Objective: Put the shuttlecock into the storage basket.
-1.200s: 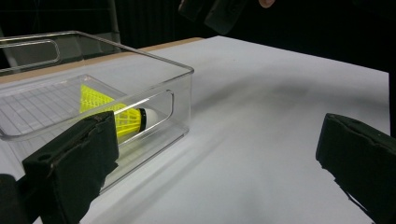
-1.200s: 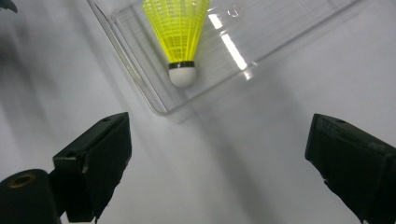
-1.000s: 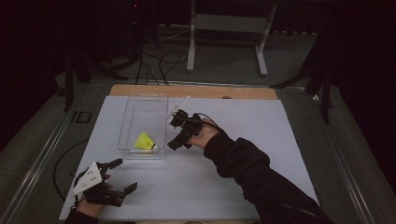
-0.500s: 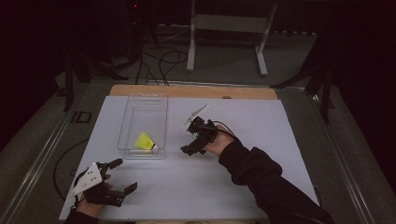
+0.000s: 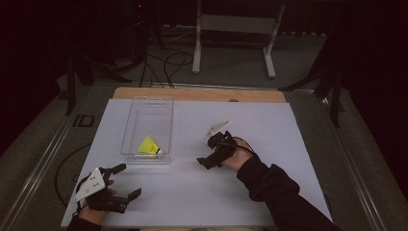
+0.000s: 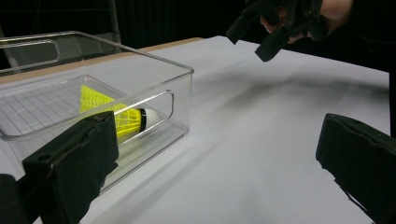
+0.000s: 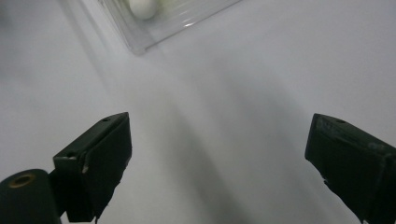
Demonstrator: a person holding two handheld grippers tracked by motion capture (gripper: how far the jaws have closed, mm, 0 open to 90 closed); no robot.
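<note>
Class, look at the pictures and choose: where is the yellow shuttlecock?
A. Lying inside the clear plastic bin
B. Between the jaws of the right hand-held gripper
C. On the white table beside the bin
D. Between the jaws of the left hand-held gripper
A: the yellow shuttlecock lies inside the clear plastic bin, and both hand-held grippers have open, empty jaws.

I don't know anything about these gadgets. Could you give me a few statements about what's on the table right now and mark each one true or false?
1. The yellow shuttlecock lies inside the clear plastic bin. True.
2. The right gripper is clamped on the shuttlecock. False: its jaws stand apart with nothing between them, above the white sheet beside the bin.
3. The left gripper is open. True: its jaws are wide apart near the table's near edge.
4. The bin holds several shuttlecocks. False: one can be seen.
5. The shuttlecock's white cork tip points toward the bin's near end. True.
</note>
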